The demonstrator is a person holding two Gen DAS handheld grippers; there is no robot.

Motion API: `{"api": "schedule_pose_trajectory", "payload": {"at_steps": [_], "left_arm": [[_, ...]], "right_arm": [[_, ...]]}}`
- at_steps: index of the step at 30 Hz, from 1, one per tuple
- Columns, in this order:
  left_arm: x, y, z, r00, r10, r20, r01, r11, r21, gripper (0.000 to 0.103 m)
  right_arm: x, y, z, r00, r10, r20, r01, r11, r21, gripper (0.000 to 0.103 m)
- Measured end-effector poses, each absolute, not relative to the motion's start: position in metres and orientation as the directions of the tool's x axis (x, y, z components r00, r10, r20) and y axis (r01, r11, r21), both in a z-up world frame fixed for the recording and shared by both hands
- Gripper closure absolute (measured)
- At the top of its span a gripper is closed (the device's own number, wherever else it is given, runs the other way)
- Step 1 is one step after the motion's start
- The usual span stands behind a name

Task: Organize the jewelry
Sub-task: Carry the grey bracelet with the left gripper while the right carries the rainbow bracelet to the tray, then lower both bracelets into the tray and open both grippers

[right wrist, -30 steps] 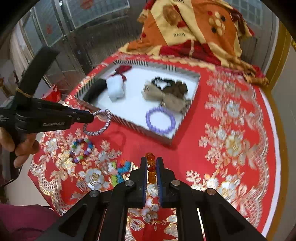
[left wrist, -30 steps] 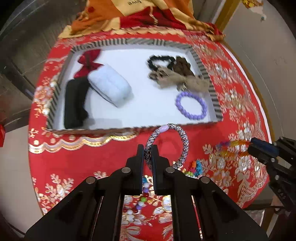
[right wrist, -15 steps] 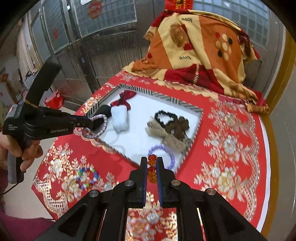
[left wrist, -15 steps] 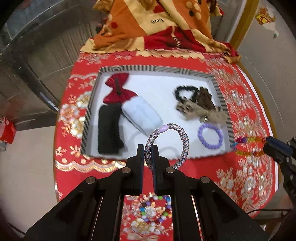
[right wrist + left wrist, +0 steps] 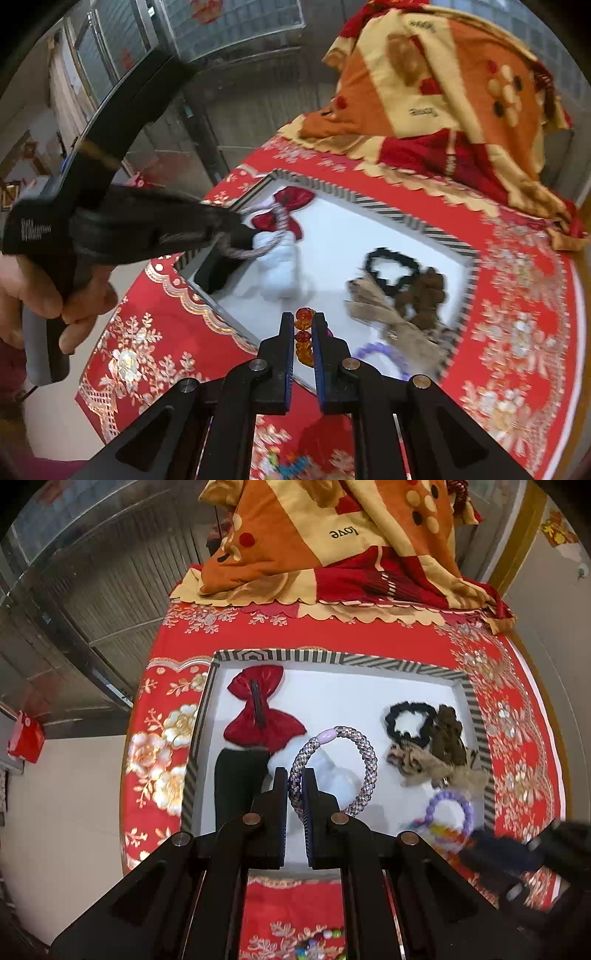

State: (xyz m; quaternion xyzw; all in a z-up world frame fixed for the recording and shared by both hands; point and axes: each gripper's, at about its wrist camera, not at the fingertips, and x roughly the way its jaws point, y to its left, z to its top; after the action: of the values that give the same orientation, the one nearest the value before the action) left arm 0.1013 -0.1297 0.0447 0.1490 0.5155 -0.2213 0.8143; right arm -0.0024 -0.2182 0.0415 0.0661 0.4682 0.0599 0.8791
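So the striped tray (image 5: 474, 701) sits right under and ahead of both grippers on the red desk (image 5: 162, 738). The left gripper (image 5: 295, 775) is clamped on the braided bracelet (image 5: 364, 753), its loop standing up over the tray's white pad. The right gripper (image 5: 303, 325) is pinched on an amber bead string (image 5: 304, 334) at the tray's near edge, so both probably just lower and let go.

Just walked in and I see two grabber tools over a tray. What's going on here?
A person is sorting jewelry into a striped-rim tray on a red tablecloth. The left gripper is shut on a braided bracelet, held over the tray near a white fluffy piece and a red bow. The right gripper is shut on an amber bead bracelet at the tray's near edge. Neither is released yet.
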Motion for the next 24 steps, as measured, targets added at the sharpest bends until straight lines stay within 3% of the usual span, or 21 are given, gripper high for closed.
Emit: {"api": "schedule_pose_trajectory", "payload": {"at_steps": [4,12,22,24], "left_arm": [[0.115,-0.143,0.04,0.364,-0.198,-0.91,0.518,0.855,0.02,0.097],[0.143,-0.175,0.015,0.302,-0.189,-0.934,0.519,0.855,-0.005,0.097],[0.171,-0.205,-0.026,0.255,-0.131,-0.958,0.492,0.871,0.012,0.097],[0.175,-0.204,-0.032,0.251,-0.121,-0.961,0.484,0.875,0.016,0.097]], "right_arm": [[0.011,-0.22,0.028,0.539,0.206,-0.817,-0.053,0.976,0.211,0.094],[0.02,-0.266,-0.023,0.476,0.213,-0.853,0.092,0.953,0.289,0.094],[0.027,-0.274,-0.037,0.461,0.23,-0.857,0.114,0.942,0.314,0.094],[0.026,-0.271,-0.034,0.467,0.224,-0.855,0.1,0.948,0.302,0.089]]}}
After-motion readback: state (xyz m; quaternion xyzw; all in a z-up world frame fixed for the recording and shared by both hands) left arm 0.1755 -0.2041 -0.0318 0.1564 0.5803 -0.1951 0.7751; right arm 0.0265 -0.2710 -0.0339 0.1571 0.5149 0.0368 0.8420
